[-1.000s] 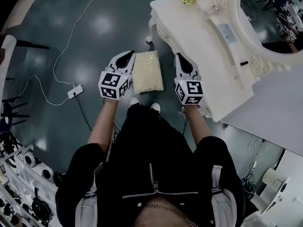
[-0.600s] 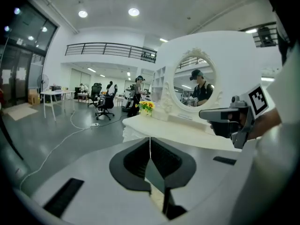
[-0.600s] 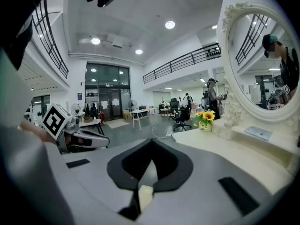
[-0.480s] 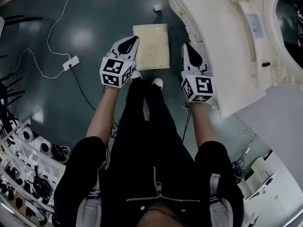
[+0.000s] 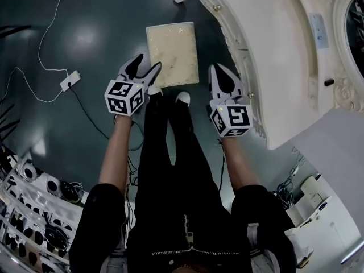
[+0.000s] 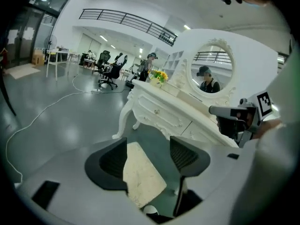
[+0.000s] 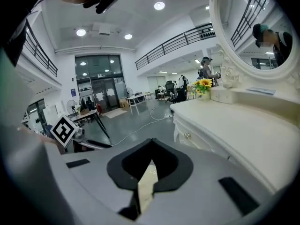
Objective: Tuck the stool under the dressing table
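Now reaching: left gripper (image 5: 145, 73) fingers are opening beside the stool (image 5: 172, 53), gripping nothing; right gripper (image 5: 219, 78) fingers are clenched, empty. Next, probably grip the stool and slide it under the dressing table (image 5: 273, 67).

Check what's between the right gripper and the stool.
Only bare floor, seen in the head view; the right gripper is apart from the stool.

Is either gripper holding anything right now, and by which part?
Nothing is held. The left gripper is opening its jaws at the near left corner of the stool without pressing it; the right gripper is shut and empty.
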